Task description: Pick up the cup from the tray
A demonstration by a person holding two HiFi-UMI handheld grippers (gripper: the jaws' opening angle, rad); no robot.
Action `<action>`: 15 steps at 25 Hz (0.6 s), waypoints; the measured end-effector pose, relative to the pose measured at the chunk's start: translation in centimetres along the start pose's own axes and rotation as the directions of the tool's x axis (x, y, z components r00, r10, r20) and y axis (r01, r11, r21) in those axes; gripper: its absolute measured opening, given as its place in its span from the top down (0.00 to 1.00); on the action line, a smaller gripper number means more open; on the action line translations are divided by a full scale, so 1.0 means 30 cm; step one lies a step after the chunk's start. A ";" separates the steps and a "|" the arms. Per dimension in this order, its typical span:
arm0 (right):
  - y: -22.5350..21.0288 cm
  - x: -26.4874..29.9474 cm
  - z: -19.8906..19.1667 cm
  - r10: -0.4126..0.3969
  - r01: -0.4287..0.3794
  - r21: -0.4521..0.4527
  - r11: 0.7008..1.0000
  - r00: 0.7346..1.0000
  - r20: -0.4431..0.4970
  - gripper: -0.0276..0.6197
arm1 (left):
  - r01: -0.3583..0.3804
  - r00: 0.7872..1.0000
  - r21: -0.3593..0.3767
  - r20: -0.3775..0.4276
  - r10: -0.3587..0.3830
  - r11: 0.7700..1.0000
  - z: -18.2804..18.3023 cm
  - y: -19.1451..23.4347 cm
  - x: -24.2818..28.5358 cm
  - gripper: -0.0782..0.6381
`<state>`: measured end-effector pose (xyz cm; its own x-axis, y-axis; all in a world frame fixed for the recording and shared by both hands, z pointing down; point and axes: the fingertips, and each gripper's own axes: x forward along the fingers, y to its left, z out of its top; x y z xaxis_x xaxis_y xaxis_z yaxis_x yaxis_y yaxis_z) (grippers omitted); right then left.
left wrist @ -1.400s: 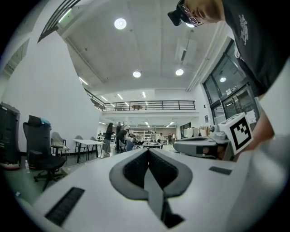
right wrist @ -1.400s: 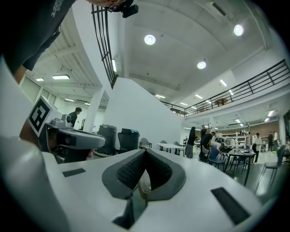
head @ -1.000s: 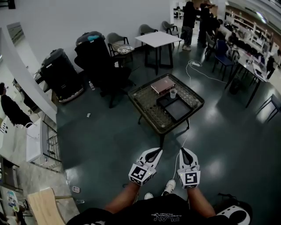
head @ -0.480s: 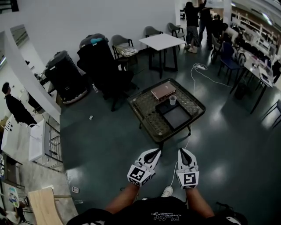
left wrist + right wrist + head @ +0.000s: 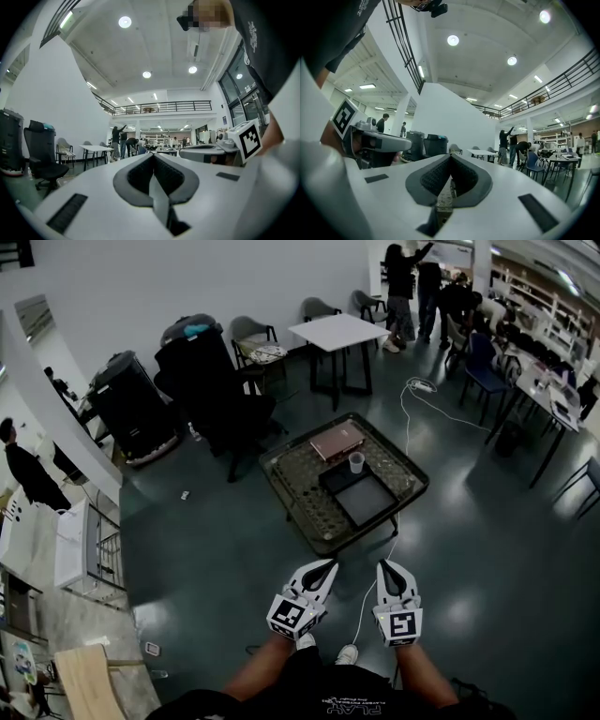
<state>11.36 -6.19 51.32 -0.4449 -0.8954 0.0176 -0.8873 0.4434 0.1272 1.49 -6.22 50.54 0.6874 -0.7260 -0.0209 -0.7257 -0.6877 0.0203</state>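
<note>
white shells fill the bottom of the head view. at the left, the left gripper [image 5: 325, 563] has its jaws pressed together on nothing. just to its right, the right gripper [image 5: 387, 566] is likewise closed and empty, with only a sliver of the table showing through its slit. both point level toward the low glass-topped table [image 5: 298, 486], which is well apart from them across bare floor.

on that table, from the left, a pinkish book [image 5: 336, 440] lies flat. the cup [image 5: 356, 462] is just beside it, at the far corner of the black tray [image 5: 367, 501] and, as far as i can tell, on it.

i judge the step in hand to be the approach. to do it well i would close the gap to the table first and spread one gripper's jaws before reaching in. then i would come in level at mid-height of the cup's wall, from the side away from the book so a jaw doesn't nudge it.

the cup stands upright with its mouth to the ceiling, so its long axis is vertical. it looks round, with no handle i can make out at this distance, so i don't think any side of approach is favoured.
</note>
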 end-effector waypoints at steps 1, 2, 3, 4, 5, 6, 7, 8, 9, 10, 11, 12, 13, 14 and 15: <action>-0.011 0.012 -0.004 -0.004 0.004 0.001 1.000 1.000 -0.002 0.94 | 0.003 1.000 0.001 -0.001 -0.003 1.000 -0.002 0.007 0.011 0.88; -0.021 0.026 -0.009 -0.007 0.007 0.001 1.000 1.000 -0.004 0.95 | 0.005 1.000 0.001 -0.001 -0.005 1.000 -0.006 0.015 0.024 0.88; -0.031 0.041 -0.016 -0.009 0.009 0.001 1.000 1.000 -0.007 0.95 | 0.005 1.000 0.001 -0.002 -0.005 1.000 -0.013 0.027 0.035 0.88; -0.037 0.056 -0.023 -0.012 0.012 0.002 1.000 1.000 -0.009 0.95 | 0.005 1.000 0.002 -0.002 -0.005 1.000 -0.020 0.041 0.046 0.88; -0.042 0.074 -0.029 -0.014 0.014 0.002 1.000 1.000 -0.009 0.94 | 0.006 1.000 0.003 -0.002 -0.006 1.000 -0.026 0.056 0.056 0.88; -0.046 0.094 -0.033 -0.017 0.017 0.002 1.000 1.000 -0.009 0.94 | 0.009 1.000 0.003 -0.002 -0.009 1.000 -0.028 0.072 0.067 0.88; -0.051 0.117 -0.036 -0.020 0.020 0.000 1.000 1.000 -0.008 0.95 | 0.012 1.000 0.001 -0.002 -0.012 1.000 -0.030 0.090 0.081 0.88; -0.058 0.142 -0.039 -0.023 0.023 0.000 1.000 1.000 -0.008 0.95 | 0.016 1.000 -0.002 -0.003 -0.016 1.000 -0.033 0.109 0.096 0.88; -0.063 0.168 -0.041 -0.026 0.026 0.000 1.000 1.000 -0.008 0.95 | 0.020 1.000 -0.004 -0.004 -0.020 1.000 -0.037 0.129 0.110 0.88; -0.066 0.194 -0.041 -0.029 0.029 0.000 1.000 1.000 -0.009 0.95 | 0.024 1.000 -0.006 -0.006 -0.024 1.000 -0.042 0.151 0.122 0.88; -0.067 0.222 -0.041 -0.030 0.030 0.000 1.000 0.999 -0.011 0.95 | 0.028 1.000 -0.006 -0.009 -0.028 1.000 -0.045 0.174 0.133 0.88; -0.066 0.250 -0.040 -0.032 0.032 -0.001 0.999 0.999 -0.013 0.94 | 0.031 0.999 -0.005 -0.013 -0.031 1.000 -0.049 0.200 0.144 0.88; -0.066 0.281 -0.040 -0.034 0.034 -0.004 0.999 0.999 -0.015 0.95 | 0.033 0.999 -0.004 -0.015 -0.033 0.999 -0.054 0.228 0.155 0.88; -0.067 0.314 -0.041 -0.036 0.036 -0.007 0.999 0.999 -0.015 0.95 | 0.034 0.999 -0.001 -0.017 -0.034 0.999 -0.059 0.258 0.168 0.88; -0.070 0.349 -0.041 -0.040 0.040 -0.010 0.999 0.999 -0.015 0.95 | 0.035 0.999 0.002 -0.020 -0.035 0.999 -0.065 0.290 0.182 0.88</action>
<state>8.72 -16.54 52.47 -0.4075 -0.9128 0.0274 -0.9029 0.4072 0.1375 -1.01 -16.16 52.56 0.7125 -0.7017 -0.0017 -0.7016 -0.7124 0.0171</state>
